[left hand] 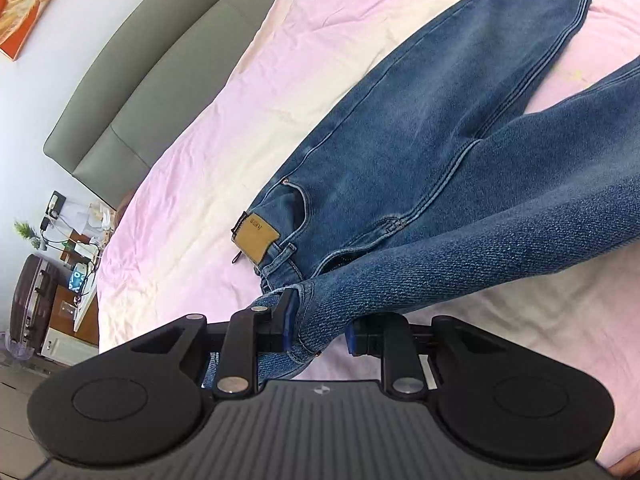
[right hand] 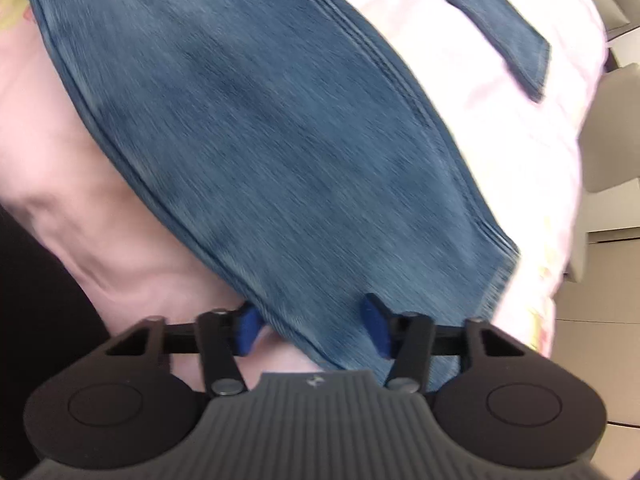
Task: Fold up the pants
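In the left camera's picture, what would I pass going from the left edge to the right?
Suitcase → cluttered side table → grey headboard → pink bedsheet → tan label → jeans.

Bedroom at home: bed [left hand: 192, 128], padded headboard [left hand: 132, 92] (grey), cluttered nightstand [left hand: 76, 248].

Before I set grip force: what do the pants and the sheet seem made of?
Pants: blue denim, matte, faded in patches; twill weave and doubled seams show, with a tan, leather-like waist patch. Sheet: thin pink woven cloth, probably cotton, matte and finely creased.
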Demonstrator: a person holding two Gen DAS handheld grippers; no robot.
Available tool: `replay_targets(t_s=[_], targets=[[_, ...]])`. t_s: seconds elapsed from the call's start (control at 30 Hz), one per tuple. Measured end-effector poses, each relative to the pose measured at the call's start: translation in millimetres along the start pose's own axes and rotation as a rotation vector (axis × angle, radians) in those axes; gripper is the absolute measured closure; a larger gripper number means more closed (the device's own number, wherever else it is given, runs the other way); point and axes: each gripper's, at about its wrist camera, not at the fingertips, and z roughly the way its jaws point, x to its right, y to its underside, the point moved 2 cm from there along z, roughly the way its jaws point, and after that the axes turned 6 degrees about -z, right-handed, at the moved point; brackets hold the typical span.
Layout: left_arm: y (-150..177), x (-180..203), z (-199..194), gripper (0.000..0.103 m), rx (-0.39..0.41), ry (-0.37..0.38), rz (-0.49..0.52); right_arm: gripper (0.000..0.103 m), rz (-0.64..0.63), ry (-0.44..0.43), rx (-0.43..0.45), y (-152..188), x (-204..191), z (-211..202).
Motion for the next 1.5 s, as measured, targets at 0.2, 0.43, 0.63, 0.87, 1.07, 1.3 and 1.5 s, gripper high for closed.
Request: replay_targets(t_s=[0.2,0.43,0.63,0.87,1.07,1.3,1.5], targets=[[10.9,0.9,-5.5,0.077,-0.003,-0.048,-0.006,0.098,0.145,0.108,0.153,12.9,12.8,-49.2],[38.9,-11.9,-39.6,0.079,0.077,-0.129,-0.067,0.102,0.21,0.29,0.269,25.4,15.0,-111.3],[53.2,-19.0,-74.2,0.079,0.116,-0.131,-0.079,0.102,0.264,0.359,0.306,41.7,14.2,-155.1],[87.8,-10.6,-122.3,0.079,0.134,-0.1,-0.065,0.102,0.329,0.413,0.336,85.0,8.4,-204.1],[103.1,-2.8,-140.9,0.079,0.102,-0.019,-0.042,0.102,0.341,0.469,0.338,96.9,27.0,-236.4],[79.0,-12.8,-115.0,0.079,0.072,0.039,-0.045,0.102,0.299,0.508,0.317,39.9,84.5,-226.6],[52.0,-39.0,-79.2,0.079,0.012,0.109,-0.14,0.102,0.236,0.517,0.281,-51.9,147.4,-186.5]])
